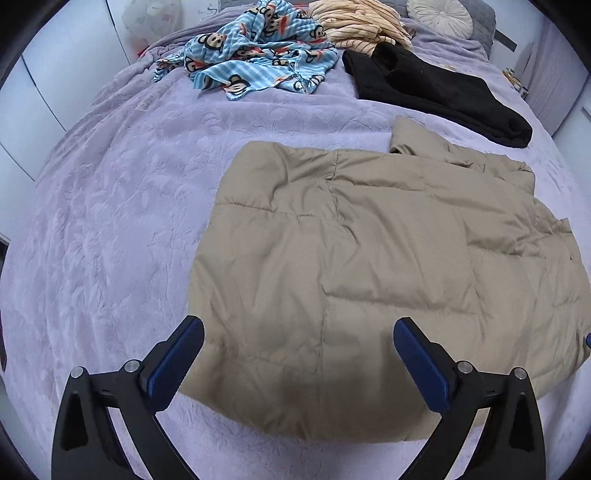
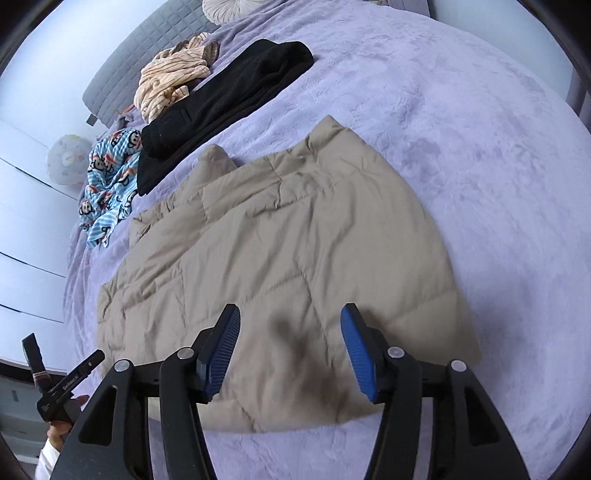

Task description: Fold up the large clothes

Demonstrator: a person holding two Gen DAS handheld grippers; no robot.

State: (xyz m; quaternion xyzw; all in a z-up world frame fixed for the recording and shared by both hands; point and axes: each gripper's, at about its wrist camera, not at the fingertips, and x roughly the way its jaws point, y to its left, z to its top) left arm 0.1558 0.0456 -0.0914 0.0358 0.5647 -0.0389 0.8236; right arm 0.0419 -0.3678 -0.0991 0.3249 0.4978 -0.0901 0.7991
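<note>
hovering over the folded tan quilted coat (image 1: 369,266), left hand-held gripper (image 1: 299,350) and right hand-held gripper (image 2: 290,343) gape empty.

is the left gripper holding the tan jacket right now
No, the left gripper hangs open above the tan jacket, its pads clear of the fabric.

A bed (image 1: 110,206) covered by a plush lilac blanket (image 2: 461,110) carries everything. A quilted beige jacket (image 1: 362,258) lies spread flat on it, folded over and creased. Beyond the jacket, well apart from it, three garments sit toward the head of the bed — a black one (image 1: 436,88) laid in a long strip, a crumpled blue one with monkey faces (image 1: 255,55), and a bunched cream striped one (image 1: 362,26) touching the black. A round pale cushion (image 1: 439,14) rests by the grey headboard (image 2: 147,62).
</note>
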